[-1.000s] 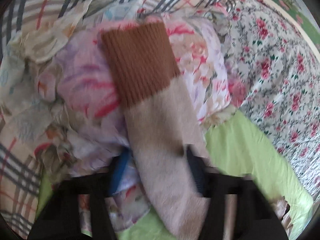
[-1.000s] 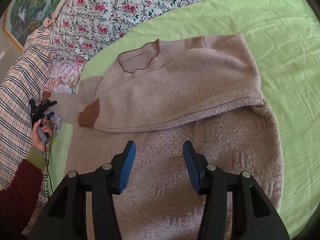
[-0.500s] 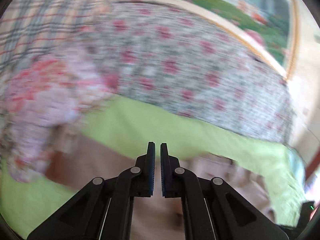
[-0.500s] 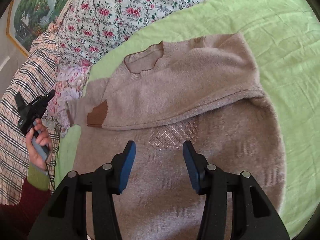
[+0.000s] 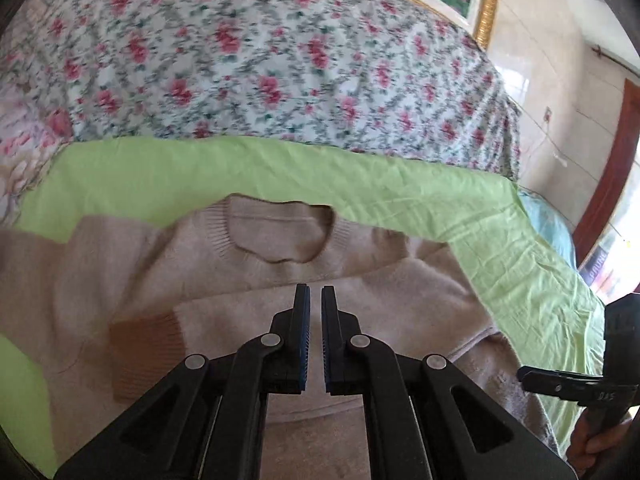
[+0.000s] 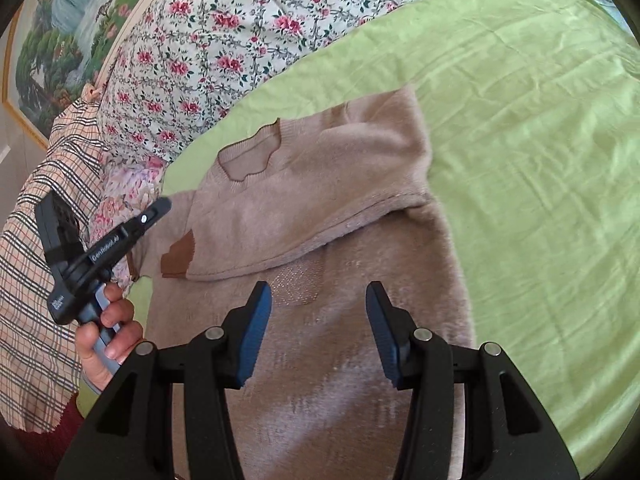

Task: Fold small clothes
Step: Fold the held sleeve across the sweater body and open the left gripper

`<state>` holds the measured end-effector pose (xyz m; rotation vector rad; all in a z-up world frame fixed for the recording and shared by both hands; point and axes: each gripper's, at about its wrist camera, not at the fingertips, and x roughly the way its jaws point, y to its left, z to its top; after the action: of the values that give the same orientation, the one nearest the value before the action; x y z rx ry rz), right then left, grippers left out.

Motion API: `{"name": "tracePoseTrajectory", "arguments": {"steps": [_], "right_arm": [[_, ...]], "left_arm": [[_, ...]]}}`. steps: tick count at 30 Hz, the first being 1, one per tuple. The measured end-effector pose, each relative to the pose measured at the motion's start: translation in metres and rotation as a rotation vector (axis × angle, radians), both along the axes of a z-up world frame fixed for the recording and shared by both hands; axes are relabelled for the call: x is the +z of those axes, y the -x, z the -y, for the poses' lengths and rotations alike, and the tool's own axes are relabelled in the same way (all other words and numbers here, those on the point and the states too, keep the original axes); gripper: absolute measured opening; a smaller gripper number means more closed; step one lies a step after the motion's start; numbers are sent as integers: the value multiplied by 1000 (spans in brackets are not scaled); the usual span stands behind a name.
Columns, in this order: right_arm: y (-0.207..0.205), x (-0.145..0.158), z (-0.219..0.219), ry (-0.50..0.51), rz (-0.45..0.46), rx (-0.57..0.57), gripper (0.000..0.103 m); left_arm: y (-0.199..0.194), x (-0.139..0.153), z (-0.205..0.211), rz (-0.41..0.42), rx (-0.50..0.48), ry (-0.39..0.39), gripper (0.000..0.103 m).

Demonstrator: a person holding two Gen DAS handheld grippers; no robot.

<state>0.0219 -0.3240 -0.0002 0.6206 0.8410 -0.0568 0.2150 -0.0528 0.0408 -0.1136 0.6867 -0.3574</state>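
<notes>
Swung away from the floral pile, sleeve released; left gripper (image 5: 316, 300) over beige sweater (image 5: 248, 280), jaws clenched on nothing. Right gripper (image 6: 320, 300) above sweater's lower half, jaws parted, empty. Sweater spread on green sheet (image 6: 520, 120), brown cuff (image 6: 178, 258) folded across chest.

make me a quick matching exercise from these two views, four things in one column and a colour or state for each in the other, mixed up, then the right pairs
Column one:
1. sweater
2. sleeve cuff
3. left tongs
4. right tongs

Column two:
A. shut, nothing between the pads
B. dark brown ribbed band
C. open above the knit, holding nothing
D. beige, lying on the green sheet with one sleeve folded across the chest

Right pairs: 1-D, 2-B, 3-A, 4-C
</notes>
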Motion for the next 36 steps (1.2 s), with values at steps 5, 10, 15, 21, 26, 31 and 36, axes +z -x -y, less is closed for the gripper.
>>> {"name": "tracePoseTrajectory", "arguments": {"steps": [5, 10, 15, 21, 26, 31, 36], "right_arm": [[-6, -9, -3, -12, -22, 15, 51], [-20, -22, -21, -31, -48, 56, 51], [-33, -27, -40, -35, -59, 92, 51], [-38, -27, -42, -13, -71, 90, 51], [-38, -26, -38, -11, -65, 81, 51], [-35, -22, -41, -16, -43, 86, 51], [-27, -16, -40, -19, -19, 79, 51]], "left_arm": [[1, -3, -97, -5, 288, -131, 79], [-7, -8, -225, -57, 620, -124, 79], [-37, -25, -302, -137, 747, -119, 80], [-71, -46, -336, -175, 682, -65, 8], [-56, -16, -320, -70, 622, -68, 6], [-25, 37, -251, 78, 444, -62, 6], [-9, 63, -141, 152, 154, -68, 6]]}}
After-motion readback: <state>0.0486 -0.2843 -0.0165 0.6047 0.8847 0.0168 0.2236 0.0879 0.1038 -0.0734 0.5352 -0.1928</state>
